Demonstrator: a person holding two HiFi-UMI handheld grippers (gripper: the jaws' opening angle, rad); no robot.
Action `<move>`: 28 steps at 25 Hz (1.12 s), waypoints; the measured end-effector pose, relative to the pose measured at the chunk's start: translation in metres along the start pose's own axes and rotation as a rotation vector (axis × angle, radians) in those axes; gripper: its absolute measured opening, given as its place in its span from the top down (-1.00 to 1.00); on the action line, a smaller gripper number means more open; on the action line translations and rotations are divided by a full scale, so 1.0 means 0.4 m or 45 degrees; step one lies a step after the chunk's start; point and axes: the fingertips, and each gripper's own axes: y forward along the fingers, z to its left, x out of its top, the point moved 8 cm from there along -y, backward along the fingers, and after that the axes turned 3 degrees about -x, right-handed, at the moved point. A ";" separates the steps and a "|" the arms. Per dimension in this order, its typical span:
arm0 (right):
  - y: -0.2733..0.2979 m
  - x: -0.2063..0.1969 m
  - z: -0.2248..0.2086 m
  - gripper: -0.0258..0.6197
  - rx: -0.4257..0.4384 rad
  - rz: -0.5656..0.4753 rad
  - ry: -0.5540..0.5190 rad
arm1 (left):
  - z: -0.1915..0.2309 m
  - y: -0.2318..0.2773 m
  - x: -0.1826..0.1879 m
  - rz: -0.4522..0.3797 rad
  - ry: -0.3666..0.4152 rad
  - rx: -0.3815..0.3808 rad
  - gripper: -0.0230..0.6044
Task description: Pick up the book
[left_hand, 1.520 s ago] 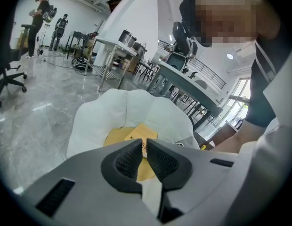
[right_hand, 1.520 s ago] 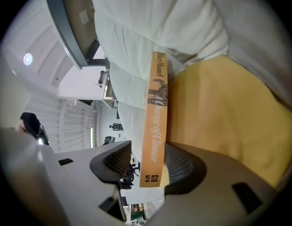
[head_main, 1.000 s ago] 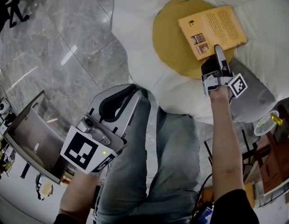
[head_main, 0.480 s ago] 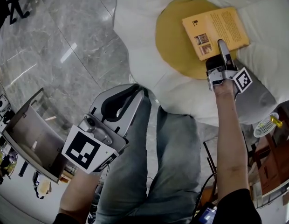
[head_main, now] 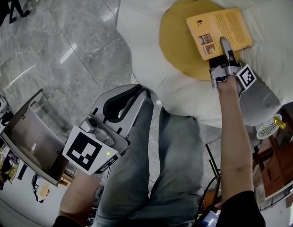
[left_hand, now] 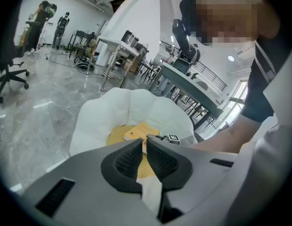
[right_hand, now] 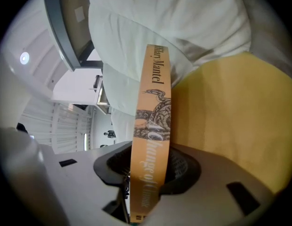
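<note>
The book [head_main: 219, 30] is orange and sits in the upper right of the head view. It lies flat, partly on a round yellow cushion [head_main: 177, 37] and partly on the soft white seat [head_main: 142, 46] around that cushion. The right tool [head_main: 225, 46] reaches up from below to the bottom edge of the book. A bare arm [head_main: 234, 141] holds it out, and its cube with black and white squares [head_main: 245, 77] is just below the book. In the right gripper view, the back edge of the book stands between the two jaws, with words running along it. The jaws are closing on the book, and the dark pads [right_hand: 186, 166] look pressed against both of its sides.

The left tool [left_hand: 143, 147] is low in the left half of the head view, well apart from the book, above a leg in blue jeans [head_main: 170, 164]. Its jaws are together and nothing is between them. A shiny grey stone floor [head_main: 56, 41] fills the upper left
</note>
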 end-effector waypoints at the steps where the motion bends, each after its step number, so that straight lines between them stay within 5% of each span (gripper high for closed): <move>1: -0.002 -0.003 0.004 0.40 0.002 -0.011 0.001 | 0.002 -0.004 -0.001 0.000 0.000 0.000 0.87; 11: -0.044 -0.019 0.071 0.43 0.050 -0.016 -0.079 | -0.009 -0.047 0.019 -0.003 0.020 -0.013 0.87; 28: -0.275 -0.083 0.334 0.43 0.243 -0.023 -0.080 | -0.177 -0.107 0.100 0.034 0.157 -0.176 0.87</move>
